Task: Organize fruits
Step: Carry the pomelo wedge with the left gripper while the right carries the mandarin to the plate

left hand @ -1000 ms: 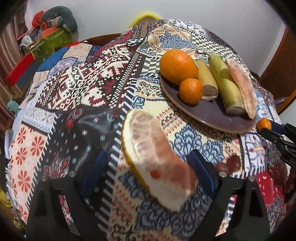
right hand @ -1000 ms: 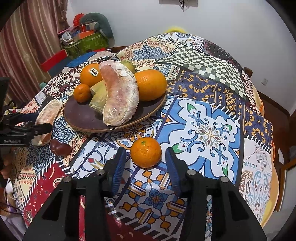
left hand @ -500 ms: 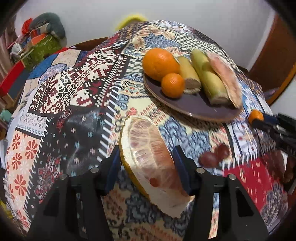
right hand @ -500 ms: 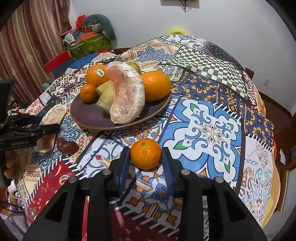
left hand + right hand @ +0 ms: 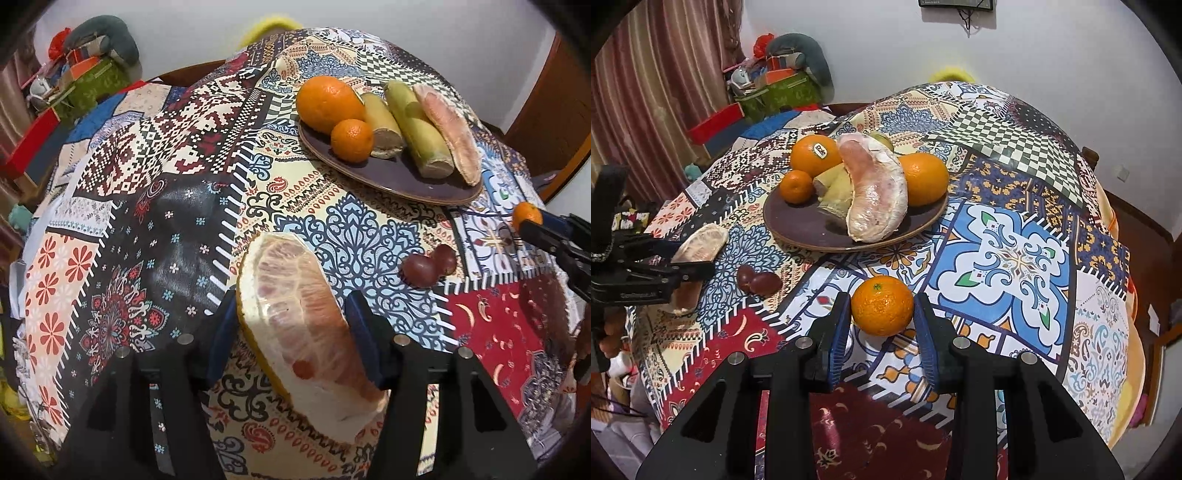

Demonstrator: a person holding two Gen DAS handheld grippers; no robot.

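My left gripper is shut on a peeled pomelo wedge, pink flesh with white pith, held just above the patchwork tablecloth. My right gripper is shut on a small mandarin near the front of the table. A dark purple plate holds two large oranges, a small mandarin, cut sugarcane pieces and a second pomelo wedge. The plate lies ahead and right in the left wrist view.
Two dark red fruits lie on the cloth between the grippers, also in the left wrist view. The round table drops away on all sides. Boxes and bags are stacked by the far wall, with a curtain at left.
Both grippers closed from open onto their fruit: the left on the pomelo wedge, the right on the mandarin. Both views show the fruit raised slightly.
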